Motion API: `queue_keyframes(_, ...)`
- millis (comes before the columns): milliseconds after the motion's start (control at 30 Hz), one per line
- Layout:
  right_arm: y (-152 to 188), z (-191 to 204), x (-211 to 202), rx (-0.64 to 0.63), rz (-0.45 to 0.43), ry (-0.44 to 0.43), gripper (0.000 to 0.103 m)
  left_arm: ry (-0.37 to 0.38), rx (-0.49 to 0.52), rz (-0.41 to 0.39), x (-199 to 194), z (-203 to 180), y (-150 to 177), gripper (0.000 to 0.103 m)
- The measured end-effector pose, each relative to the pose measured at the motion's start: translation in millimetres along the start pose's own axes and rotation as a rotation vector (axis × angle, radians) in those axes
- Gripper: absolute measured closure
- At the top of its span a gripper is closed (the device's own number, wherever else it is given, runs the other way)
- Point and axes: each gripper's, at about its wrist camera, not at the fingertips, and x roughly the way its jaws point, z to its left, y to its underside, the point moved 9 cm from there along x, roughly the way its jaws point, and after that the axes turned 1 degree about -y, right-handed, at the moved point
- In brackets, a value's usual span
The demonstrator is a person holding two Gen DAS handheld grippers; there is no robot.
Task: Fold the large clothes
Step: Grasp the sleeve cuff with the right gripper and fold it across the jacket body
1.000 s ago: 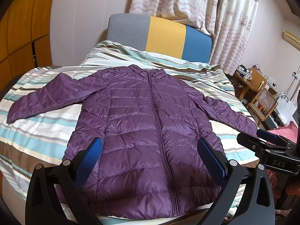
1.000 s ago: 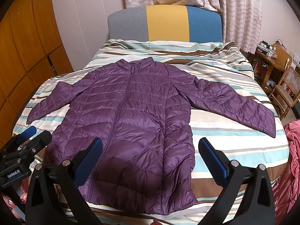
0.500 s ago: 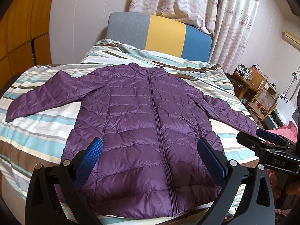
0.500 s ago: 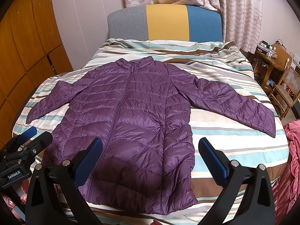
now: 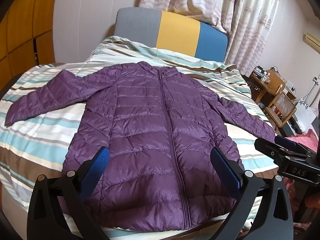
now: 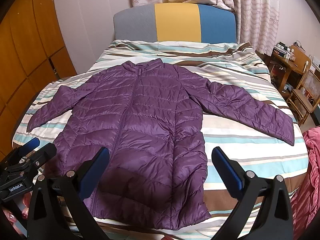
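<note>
Purple puffer jacket point(image 5: 156, 140) lies flat and face up on the striped bed point(image 5: 40, 146), zipped, collar toward the headboard point(image 6: 176, 24), hem at the near edge of the bed. Both sleeves point(image 6: 250, 110) are spread out to the sides and angled down. No fold made yet. Left gripper point(image 5: 160, 172) hangs above the hem, fingers spread wide, pinching nothing; the blue pads point(image 5: 94, 172) straddle the lower body of the jacket. Right gripper point(image 6: 160, 170) likewise spread and empty, above the hem's right half. Each gripper shows at the edge of the other's view. Judgement: the first fold is likely a sleeve brought across the chest. Risks from here: the shell looks slick and puffy, so a shallow pinch could slip off, or catch only the top layer and lift the front away from the back. The filling will probably spring back, so a folded sleeve may slide open unless pressed flat. The hem lies right at the bed edge; a pull toward the person could drag the jacket off. A desk and chairs point(image 6: 304, 92) stand well to the right, clear of the work.
</note>
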Motion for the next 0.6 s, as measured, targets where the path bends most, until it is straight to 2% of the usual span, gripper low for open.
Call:
queue_keyframes(167, 2.3, -8.8, 8.7, 0.021, 0.025, 0.015, 0.002, -0.024, -0.026, 0.047, 8.8, 9.4, 2.3, 0.003)
queue_keyframes(400, 2.1, -13.3, 12.7, 0.029, 0.039, 0.023, 0.002, -0.04, -0.034, 0.066, 14.8, 15.2, 1.9, 0.003)
queue_keyframes(600, 2.8, -24.2, 23.4, 0.044, 0.054, 0.046, 0.002, -0.088, -0.03, 0.093, 32.9, 23.6, 2.9, 0.003)
